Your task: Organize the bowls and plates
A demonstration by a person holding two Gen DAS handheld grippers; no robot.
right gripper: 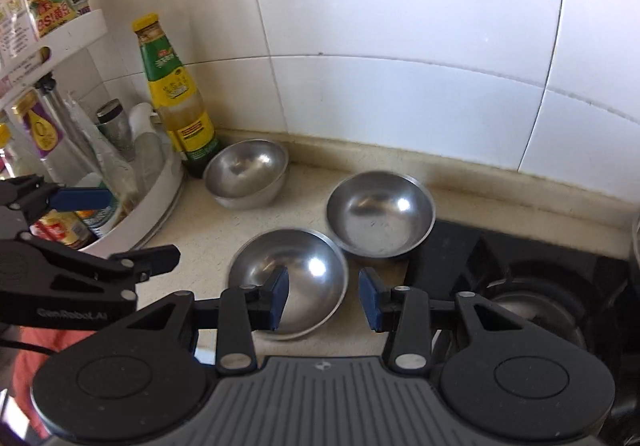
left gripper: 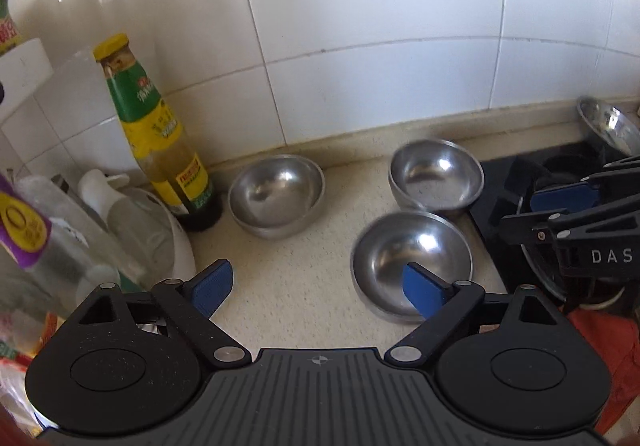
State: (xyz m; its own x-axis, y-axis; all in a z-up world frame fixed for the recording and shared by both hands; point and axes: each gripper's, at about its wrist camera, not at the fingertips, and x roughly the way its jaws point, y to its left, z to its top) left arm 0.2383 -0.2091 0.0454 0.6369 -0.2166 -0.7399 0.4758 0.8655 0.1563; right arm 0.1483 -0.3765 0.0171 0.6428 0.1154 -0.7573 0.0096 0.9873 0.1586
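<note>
Three steel bowls sit on the beige counter. In the left wrist view: a far-left bowl [left gripper: 276,195] by a sauce bottle, a far-right bowl [left gripper: 436,174], and a near bowl [left gripper: 412,262]. My left gripper [left gripper: 320,286] is open wide above the counter, its right finger over the near bowl. In the right wrist view the same bowls show: left [right gripper: 248,172], right [right gripper: 380,214], near [right gripper: 290,286]. My right gripper [right gripper: 324,300] is open, its jaws on either side of the near bowl's right rim, above it.
A green-and-yellow sauce bottle [left gripper: 160,126] stands by the tiled wall. A white round rack [right gripper: 132,214] of bottles sits at left. A black gas stove [right gripper: 520,278] lies at right, with another steel bowl [left gripper: 608,122] behind it.
</note>
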